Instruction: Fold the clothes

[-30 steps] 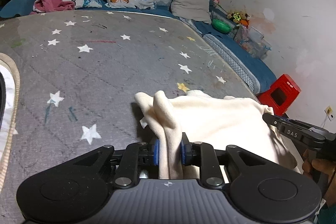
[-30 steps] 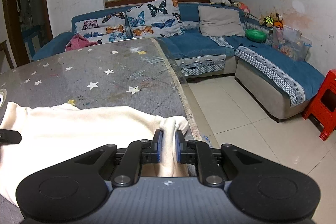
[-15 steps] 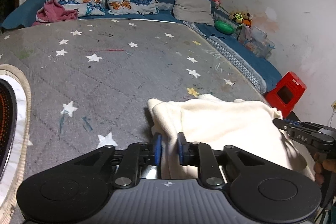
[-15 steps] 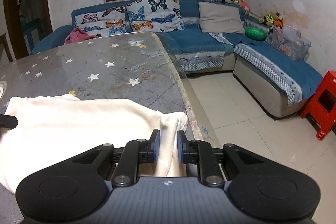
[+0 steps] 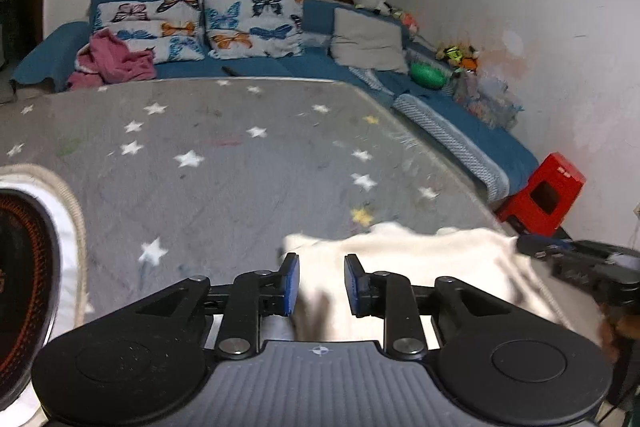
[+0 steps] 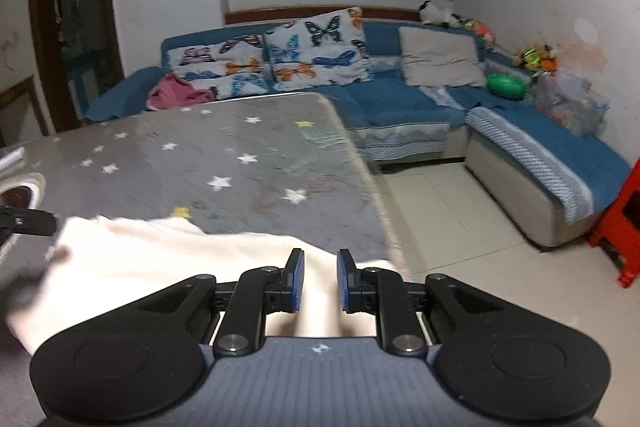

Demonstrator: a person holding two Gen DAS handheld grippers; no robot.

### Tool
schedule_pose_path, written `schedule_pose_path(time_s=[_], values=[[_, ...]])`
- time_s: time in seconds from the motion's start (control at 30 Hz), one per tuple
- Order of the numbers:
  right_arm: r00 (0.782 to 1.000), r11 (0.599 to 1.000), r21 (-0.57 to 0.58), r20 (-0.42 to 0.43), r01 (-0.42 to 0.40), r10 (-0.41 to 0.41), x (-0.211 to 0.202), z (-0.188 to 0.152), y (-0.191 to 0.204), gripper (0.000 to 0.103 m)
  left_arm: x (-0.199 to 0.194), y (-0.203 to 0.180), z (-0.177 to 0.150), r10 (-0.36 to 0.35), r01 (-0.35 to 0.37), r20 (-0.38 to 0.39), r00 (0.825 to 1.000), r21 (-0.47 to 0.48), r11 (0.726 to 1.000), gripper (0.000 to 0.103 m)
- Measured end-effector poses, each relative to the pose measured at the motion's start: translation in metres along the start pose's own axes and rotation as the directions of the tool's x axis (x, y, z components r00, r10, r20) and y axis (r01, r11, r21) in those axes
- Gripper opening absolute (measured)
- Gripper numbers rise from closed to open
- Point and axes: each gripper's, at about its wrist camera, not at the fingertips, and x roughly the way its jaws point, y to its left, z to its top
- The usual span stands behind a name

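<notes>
The cream garment (image 5: pixel 420 267) lies at the lower right of the grey starred table (image 5: pixel 224 163), by the table's near right edge. The left gripper (image 5: pixel 321 283) has just been opening; its blue pads stand apart with cloth between them, the cloth touching the left pad only, so the grip is loose. The right gripper (image 6: pixel 320 279) also stands parted over the cloth (image 6: pixel 180 259), its pads clear of it. A blue sofa (image 6: pixel 400 99) fills the upper frame.
</notes>
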Motion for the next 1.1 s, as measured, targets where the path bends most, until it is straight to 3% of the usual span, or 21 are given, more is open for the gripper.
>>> schedule_pose_path(time_s=[0.5,0.77,0.97,1.1], values=[[0.998,0.998,0.015,0.006,-0.056,0.055,0.035,0.002,0.016,0.016,0.069,-0.039,0.01,-0.092,0.094,-0.062,0.994,0.023,0.995,0.025],[0.999,0.999,-0.003,-0.015,-0.051,0.051,0.045,-0.002,0.015,0.017,0.081,-0.047,0.005,-0.071,0.075,-0.063,0.995,0.06,0.995,0.026],[0.997,0.997,-0.009,0.015,-0.072,0.072,0.031,-0.001,0.021,0.019,0.078,-0.049,0.004,-0.056,0.06,-0.058,0.997,0.071,0.996,0.027],[0.996,0.995,-0.037,0.009,-0.092,0.092,0.025,-0.005,0.03,0.025,0.075,-0.052,0.002,-0.049,0.054,-0.058,0.997,0.082,0.995,0.027]])
